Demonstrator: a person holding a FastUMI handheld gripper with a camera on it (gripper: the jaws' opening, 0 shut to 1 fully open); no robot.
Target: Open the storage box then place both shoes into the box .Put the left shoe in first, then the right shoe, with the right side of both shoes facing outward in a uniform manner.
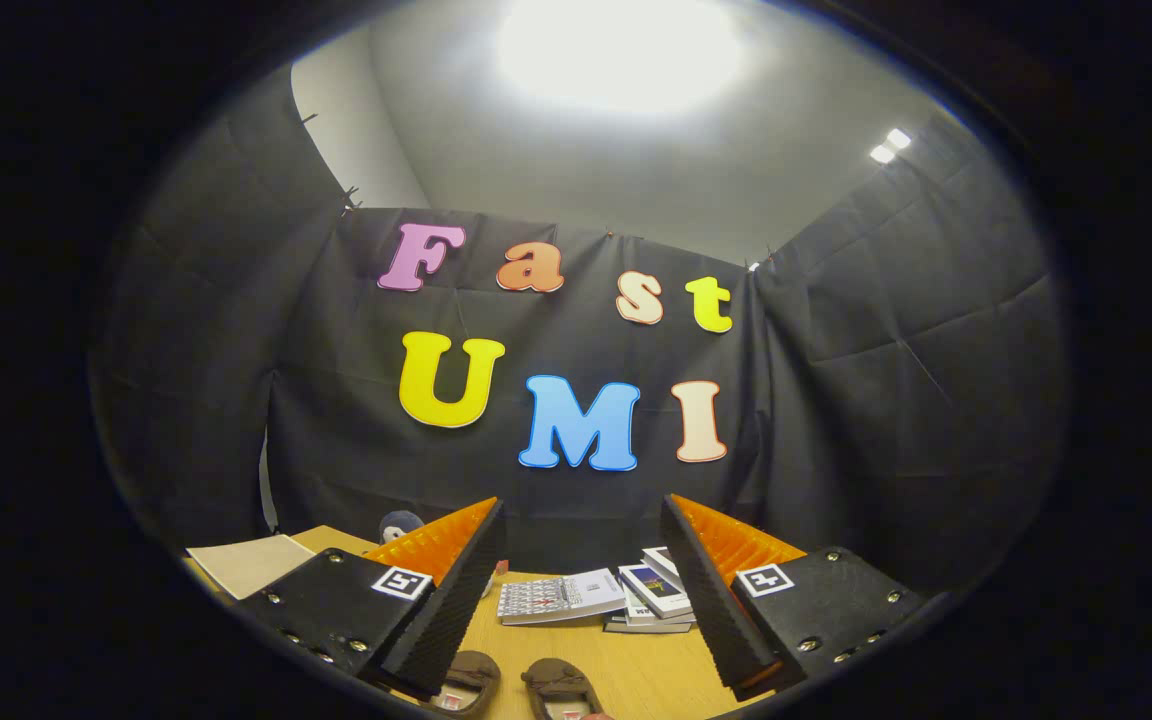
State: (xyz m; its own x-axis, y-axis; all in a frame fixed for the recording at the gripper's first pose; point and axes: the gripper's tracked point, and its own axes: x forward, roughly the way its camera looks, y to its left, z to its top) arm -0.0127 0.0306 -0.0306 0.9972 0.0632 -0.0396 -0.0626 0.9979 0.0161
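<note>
Gripper point(584, 590) held wide open over a wooden table point(636, 680), gripping nothing.

A sheet of paper point(248, 562) lies beyond the left finger; two brown shoes point(516, 685) sit side by side low between the fingers, and books point(601, 598) lie farther ahead between them.

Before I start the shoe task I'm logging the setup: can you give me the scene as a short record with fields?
surface: wooden table
gripper: fingers open, holding nothing, raised above the table
shoes: two brown shoes, one by the left finger, the other between the fingers
books: one lying flat, a small stack beside it, beyond the shoes
paper: pale sheet at the table's far left
storage box: cannot tell where it is
</note>
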